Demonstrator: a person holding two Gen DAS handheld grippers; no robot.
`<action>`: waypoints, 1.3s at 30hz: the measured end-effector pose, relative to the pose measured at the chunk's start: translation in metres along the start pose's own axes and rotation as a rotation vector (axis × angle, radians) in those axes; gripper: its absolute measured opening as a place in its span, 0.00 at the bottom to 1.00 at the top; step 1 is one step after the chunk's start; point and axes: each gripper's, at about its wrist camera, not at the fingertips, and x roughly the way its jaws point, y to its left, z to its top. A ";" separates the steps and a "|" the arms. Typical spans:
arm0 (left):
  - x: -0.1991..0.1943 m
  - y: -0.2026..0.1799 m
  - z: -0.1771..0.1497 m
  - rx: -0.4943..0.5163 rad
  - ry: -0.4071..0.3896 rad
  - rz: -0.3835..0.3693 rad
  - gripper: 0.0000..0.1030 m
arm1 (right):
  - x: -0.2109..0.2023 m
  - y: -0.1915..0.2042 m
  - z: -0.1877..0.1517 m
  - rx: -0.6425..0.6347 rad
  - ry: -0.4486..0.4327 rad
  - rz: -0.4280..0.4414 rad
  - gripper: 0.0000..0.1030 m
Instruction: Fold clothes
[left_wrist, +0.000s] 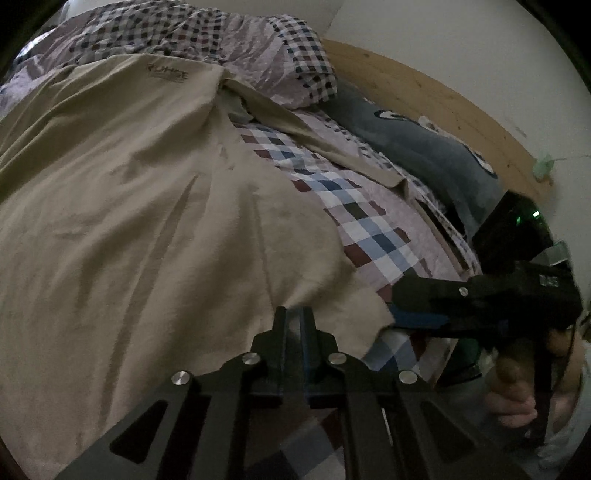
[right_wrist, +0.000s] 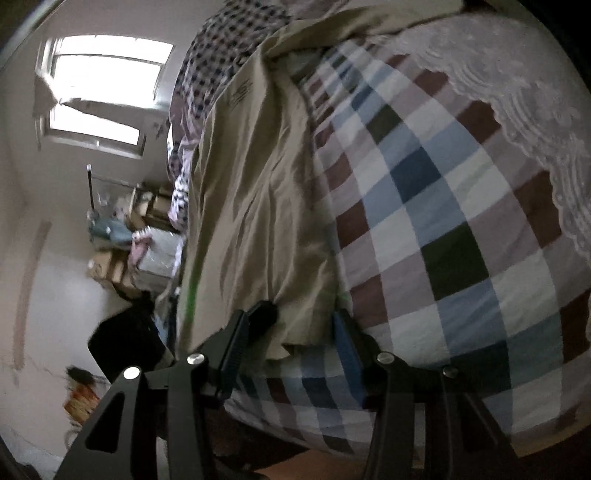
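1. Clearly we have the beige shirt (left_wrist: 140, 206) spread over the checked bedcover (left_wrist: 354, 218), filling the left and centre of the left wrist view, its printed logo toward the upper left and its hem along the bottom.

2. Our left gripper (left_wrist: 294, 321) sits at lower centre of that view with its jaws drawn nearly together on the hem; it appears to be pinching the cloth, though the fold hides how deep the bite goes.

3. Our right gripper (right_wrist: 303, 332) shows at lower centre of the right wrist view with its jaws about half apart. The shirt's lower corner lies between them, but the pads (right_wrist: 347, 343) do not visibly press on it.

4. What could go wrong, as we judge it: a shallow left pinch could slip once we lift; closing the right jaws carelessly could catch the bedcover beneath along with the shirt; and lifting with only one side gripped would skew the fold.

5. Both grippers point downward and forward at the hem. In the left wrist view the right gripper enters from the right edge, held in a hand (left_wrist: 513, 402) at lower right, near the left one.
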 end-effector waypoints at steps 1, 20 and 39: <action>-0.001 0.002 0.000 -0.009 -0.003 -0.004 0.12 | 0.001 -0.002 0.001 0.018 -0.004 0.008 0.50; -0.002 0.010 0.000 -0.034 0.008 0.000 0.14 | 0.010 0.018 0.009 -0.062 -0.009 -0.091 0.48; 0.009 0.026 -0.003 -0.094 0.039 0.011 0.02 | 0.013 0.010 0.014 -0.082 0.045 -0.121 0.50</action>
